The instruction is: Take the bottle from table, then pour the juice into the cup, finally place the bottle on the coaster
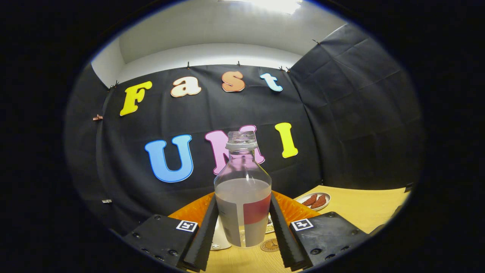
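The hand-held gripper (242, 227) clamps the clear glass bottle (243, 189) of pale juice upright between both fingers, lifted above the wooden desk (363, 206). The step appears to be the carry; next, tilting over the white cup (219, 239), near-left below the bottle.

Gripper (242, 227) raised above table level, pointing forward and roughly level. 2 fingers (204, 235) angled in toward each other, closed against opposite sides of the bottle (242, 197), pressing its lower half and holding it upright in the air. No hand or sleeve to describe.
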